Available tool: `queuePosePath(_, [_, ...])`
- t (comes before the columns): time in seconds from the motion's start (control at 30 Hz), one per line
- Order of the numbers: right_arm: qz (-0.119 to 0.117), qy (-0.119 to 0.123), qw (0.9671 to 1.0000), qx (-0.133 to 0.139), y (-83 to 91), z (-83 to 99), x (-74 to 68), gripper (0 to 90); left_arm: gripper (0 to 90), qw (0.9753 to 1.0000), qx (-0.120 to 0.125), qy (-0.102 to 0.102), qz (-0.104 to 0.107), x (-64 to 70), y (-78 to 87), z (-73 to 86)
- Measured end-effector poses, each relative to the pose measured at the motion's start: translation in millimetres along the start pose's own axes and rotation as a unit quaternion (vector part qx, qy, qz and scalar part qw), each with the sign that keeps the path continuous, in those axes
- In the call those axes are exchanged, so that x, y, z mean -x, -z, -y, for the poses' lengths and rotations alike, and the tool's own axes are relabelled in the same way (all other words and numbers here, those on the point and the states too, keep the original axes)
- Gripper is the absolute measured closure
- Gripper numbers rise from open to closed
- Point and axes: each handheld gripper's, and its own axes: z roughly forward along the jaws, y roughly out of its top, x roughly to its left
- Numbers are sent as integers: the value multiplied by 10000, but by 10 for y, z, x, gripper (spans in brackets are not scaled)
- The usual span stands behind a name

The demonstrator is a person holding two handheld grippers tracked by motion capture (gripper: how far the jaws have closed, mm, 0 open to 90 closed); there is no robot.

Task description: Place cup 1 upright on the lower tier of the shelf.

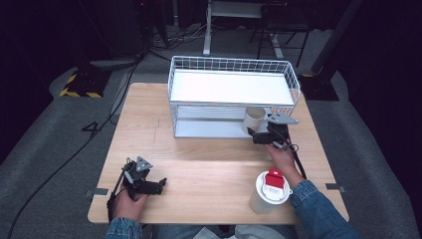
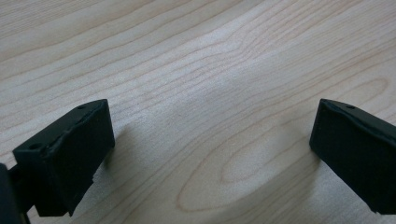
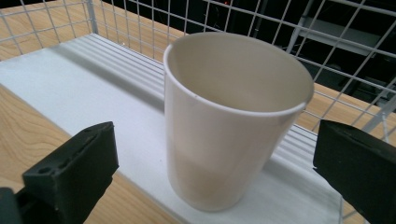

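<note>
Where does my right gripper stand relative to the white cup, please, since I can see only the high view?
Observer: Its tongs are spread open on either side of the white cup and do not touch it.
Operator: Thank you; is the cup upright and empty?
Observer: Yes, it stands upright on the lower shelf of the wire rack, with nothing inside.
Operator: And the left gripper?
Observer: Its tongs are open over bare wooden table, holding nothing.
</note>
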Motion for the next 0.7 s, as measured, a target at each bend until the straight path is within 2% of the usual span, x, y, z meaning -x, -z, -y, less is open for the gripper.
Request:
queuePosePath(0.27, [10,-44,10000,72,210,23,10,2,4,10000,5,2,-7,2,2,3])
queuePosePath(0.3, [55,-49,9999,74,288,41,29,2,4,10000,6,2,-2,2,1,3])
queuePosePath(0.47, [1,-102,9999,32,391,85,85,2,4,10000,5,2,-7,2,2,3])
queuePosePath(0.7, [-323,-314,9990,-58,661,76,177,2,4,10000,8,10,-11,4,0,2])
